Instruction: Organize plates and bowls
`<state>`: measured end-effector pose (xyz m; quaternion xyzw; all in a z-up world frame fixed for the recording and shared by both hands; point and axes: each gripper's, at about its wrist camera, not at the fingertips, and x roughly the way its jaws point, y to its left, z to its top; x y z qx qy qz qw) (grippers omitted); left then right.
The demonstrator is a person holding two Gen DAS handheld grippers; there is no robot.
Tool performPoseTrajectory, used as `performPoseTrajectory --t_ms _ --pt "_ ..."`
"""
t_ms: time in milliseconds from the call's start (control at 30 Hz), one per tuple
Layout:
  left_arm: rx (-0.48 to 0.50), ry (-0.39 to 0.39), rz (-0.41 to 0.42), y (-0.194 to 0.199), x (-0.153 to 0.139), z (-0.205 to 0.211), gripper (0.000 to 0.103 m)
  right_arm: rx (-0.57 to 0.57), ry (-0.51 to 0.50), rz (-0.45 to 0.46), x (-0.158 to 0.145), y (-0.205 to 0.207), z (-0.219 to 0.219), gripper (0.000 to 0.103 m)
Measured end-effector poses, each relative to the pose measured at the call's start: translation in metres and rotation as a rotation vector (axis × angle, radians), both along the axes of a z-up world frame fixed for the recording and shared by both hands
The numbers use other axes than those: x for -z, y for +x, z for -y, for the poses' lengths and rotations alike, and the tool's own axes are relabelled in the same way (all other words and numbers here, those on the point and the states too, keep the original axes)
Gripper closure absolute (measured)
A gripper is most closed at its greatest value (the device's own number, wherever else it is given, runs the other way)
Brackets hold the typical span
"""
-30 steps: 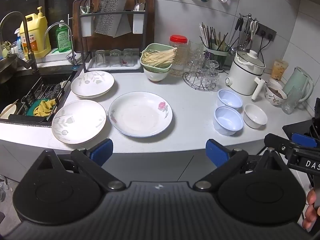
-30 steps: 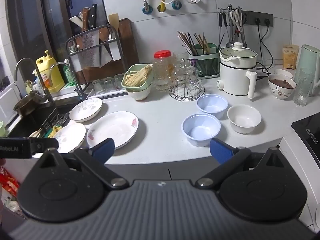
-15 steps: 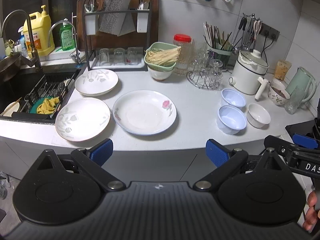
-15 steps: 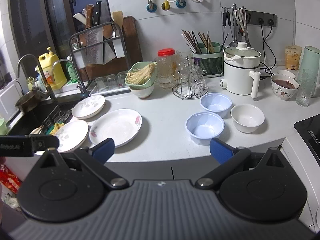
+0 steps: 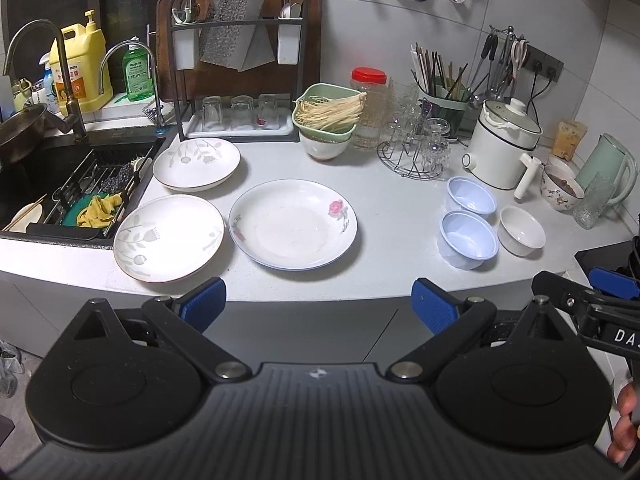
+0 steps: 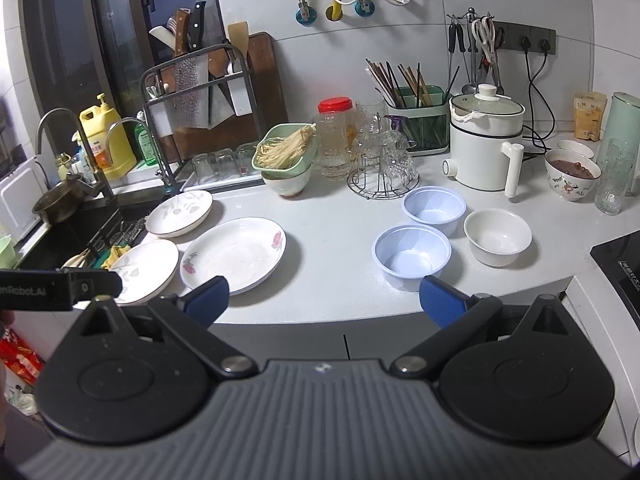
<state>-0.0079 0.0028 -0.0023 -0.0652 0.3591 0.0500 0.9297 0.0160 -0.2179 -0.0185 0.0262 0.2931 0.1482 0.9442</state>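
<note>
Lying flat on the white counter (image 5: 392,216) beside the sink (image 5: 60,184): two cream plates with grey leaf print (image 5: 169,238) (image 5: 196,164), then a larger white plate with pink roses (image 5: 294,224). Further right, two pale blue bowls (image 5: 468,239) (image 5: 471,199) and one white bowl (image 5: 521,230), upright, close together. Left gripper (image 5: 316,304) and right gripper (image 6: 324,302) both spread wide, empty, short of the counter edge.

The sink (image 5: 24,184) was cut off at the left edge of the frame; a hand (image 5: 626,428) was clipped at the lower right.
</note>
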Motion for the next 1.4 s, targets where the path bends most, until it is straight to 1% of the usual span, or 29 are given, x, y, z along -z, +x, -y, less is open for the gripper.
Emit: performPoseTrajectory --t_ms 233,633,1133,1400 --pt "-0.006 0.009 -0.004 -0.001 0.002 0.001 0.002 -0.006 0.003 -0.009 0.002 0.001 -0.001 0.000" --pt "-0.013 0.016 0.003 0.000 -0.002 0.000 0.002 -0.014 0.000 -0.012 0.002 0.007 -0.004 0.000" --pt "-0.019 0.013 -0.008 0.004 0.005 0.002 0.002 -0.021 -0.015 -0.012 0.004 0.008 -0.007 0.000" --pt "-0.035 0.021 0.008 0.002 0.005 0.002 0.002 -0.034 -0.017 -0.012 0.004 0.011 -0.008 0.000"
